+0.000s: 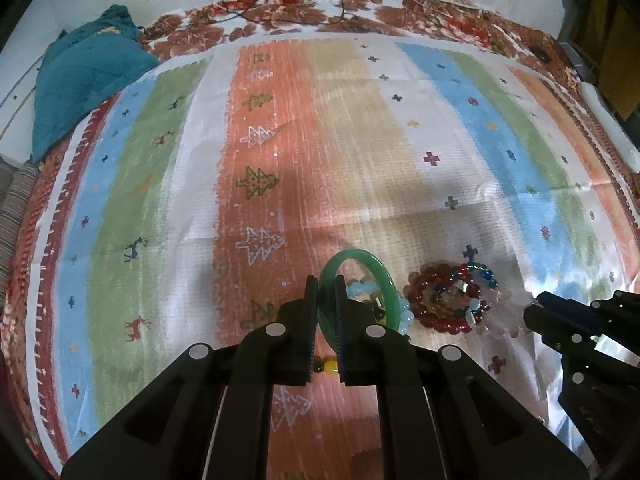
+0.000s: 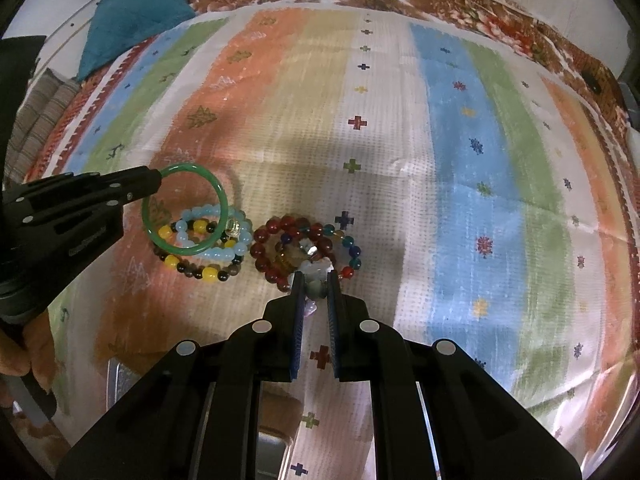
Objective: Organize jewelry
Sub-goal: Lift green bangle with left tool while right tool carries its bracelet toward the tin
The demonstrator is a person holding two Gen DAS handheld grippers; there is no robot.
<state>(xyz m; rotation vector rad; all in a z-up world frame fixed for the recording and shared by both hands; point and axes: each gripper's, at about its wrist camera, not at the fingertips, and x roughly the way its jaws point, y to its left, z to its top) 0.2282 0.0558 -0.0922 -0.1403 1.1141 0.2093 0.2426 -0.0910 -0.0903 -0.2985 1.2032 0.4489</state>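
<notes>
Under both my grippers I see a big striped cloth with bands of orange, beige, white, blue and green and small crosses and trees printed on it. At its far left corner lies a teal cushion, bunched up, and some thin dark cables run over the flowered border at the far edge.

My left gripper is clenched on the green bangle. It pinches the rim on the left side, and the ring stands tilted over the left pile, its lower edge down among the beads. In that pile I see a light-blue bead bracelet and a yellow-and-dark bead bracelet, one lying over the other.

Just beside it, on the right, is a second pile: a dark-red bead bracelet, and a multicolour bead bracelet that partly lies over it.

My right gripper is at the near edge of this second pile. Its fingers are closed around a pale bead bracelet, one greyish bead between the pads. Whether the strand is lifted I cannot tell.
</notes>
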